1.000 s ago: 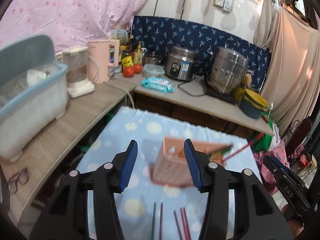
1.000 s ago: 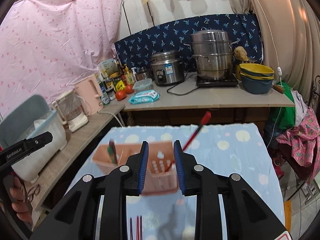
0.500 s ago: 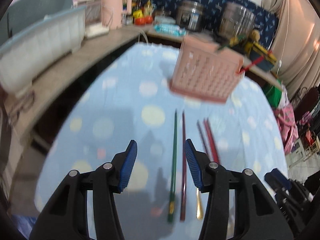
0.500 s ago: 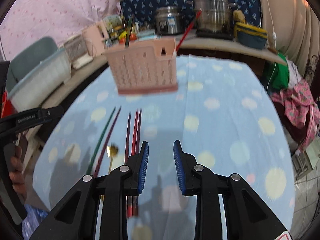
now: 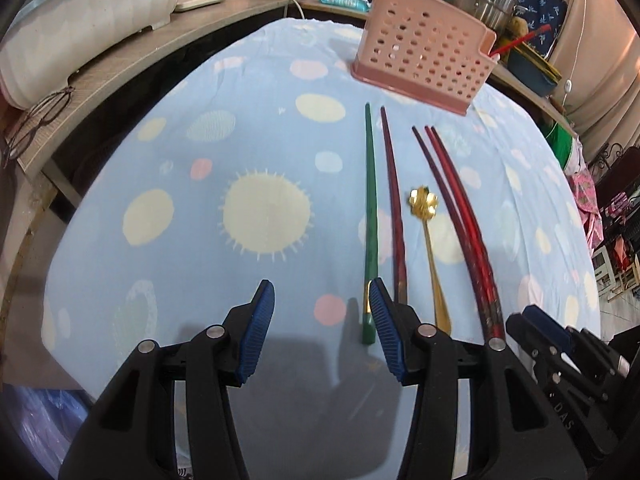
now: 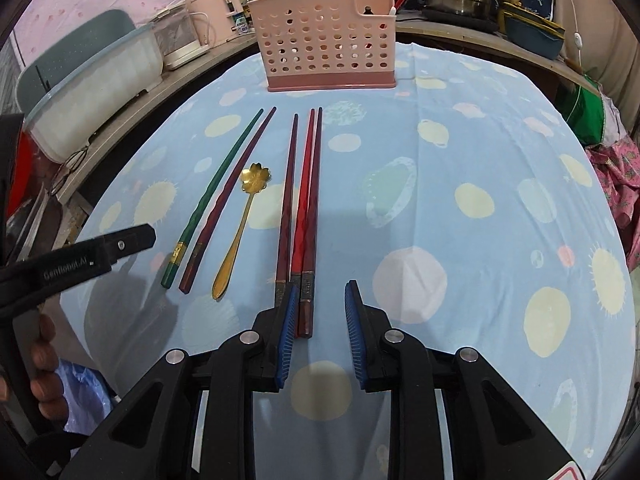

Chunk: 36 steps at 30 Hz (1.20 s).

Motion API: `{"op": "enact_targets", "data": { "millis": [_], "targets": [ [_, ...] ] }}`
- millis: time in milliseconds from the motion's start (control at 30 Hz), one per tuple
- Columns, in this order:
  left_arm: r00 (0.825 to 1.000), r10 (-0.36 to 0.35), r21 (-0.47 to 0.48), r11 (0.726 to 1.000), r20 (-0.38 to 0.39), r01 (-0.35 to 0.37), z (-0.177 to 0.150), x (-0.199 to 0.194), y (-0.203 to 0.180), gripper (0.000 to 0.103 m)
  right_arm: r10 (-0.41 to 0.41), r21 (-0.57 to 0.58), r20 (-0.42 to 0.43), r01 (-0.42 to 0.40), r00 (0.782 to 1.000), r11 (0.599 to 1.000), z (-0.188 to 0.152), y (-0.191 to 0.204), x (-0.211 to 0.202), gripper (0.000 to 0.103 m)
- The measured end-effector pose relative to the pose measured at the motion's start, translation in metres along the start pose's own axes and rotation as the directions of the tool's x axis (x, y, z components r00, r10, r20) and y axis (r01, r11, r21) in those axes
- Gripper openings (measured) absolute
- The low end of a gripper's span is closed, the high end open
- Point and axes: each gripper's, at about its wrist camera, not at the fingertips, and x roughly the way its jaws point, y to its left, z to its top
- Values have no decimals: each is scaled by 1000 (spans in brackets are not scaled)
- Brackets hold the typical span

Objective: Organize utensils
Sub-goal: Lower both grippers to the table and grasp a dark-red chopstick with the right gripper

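We hover both grippers, left [image 5: 318, 322] and right [image 6: 320, 320], fingers spread and empty, near the chopsticks [image 6: 308, 200] lying in front of the pink holder [image 6: 328, 40]; next, pinch one.

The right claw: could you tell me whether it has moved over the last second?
Yes. The right claw has tilted down toward the tablecloth; the pink holder, previously between its fingers, now sits far above them.

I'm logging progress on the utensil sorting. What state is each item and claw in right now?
Left claw: open, empty.
Right claw: open, empty.
Green chopstick: flat on cloth.
Gold spoon: flat on cloth.
Three red chopsticks: flat, side by side.
Pink holder: upright, already holding some utensils.
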Motion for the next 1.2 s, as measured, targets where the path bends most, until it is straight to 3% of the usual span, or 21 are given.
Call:
{"op": "enact_targets", "data": {
  "millis": [133,700,833,1067,1133,1200],
  "targets": [
    [1000,0,5,1000,-9,0,-2,3,-1,47,-1,7,-14,1,1000,1000,-1,-2,5,17],
    [999,-11,37,999,-41,13,-9,14,-14,47,7,-5,-13,-7,1000,1000,0,1,10,16],
    [999,-4,48,999,-36,6,-9,15,-16,47,6,9,-24,-5,1000,1000,-1,-2,15,7],
    [1000,-3,62,998,-26,4,-10,16,-17,46,8,17,-22,-8,1000,1000,0,-4,15,7],
    [1000,-5,65,998,-22,7,-11,16,-17,42,10,19,-23,-9,1000,1000,0,-6,16,7],
    [1000,-15,67,998,-21,17,-10,17,-17,31,9,21,-23,-8,1000,1000,1,-7,16,7]
  ]
}}
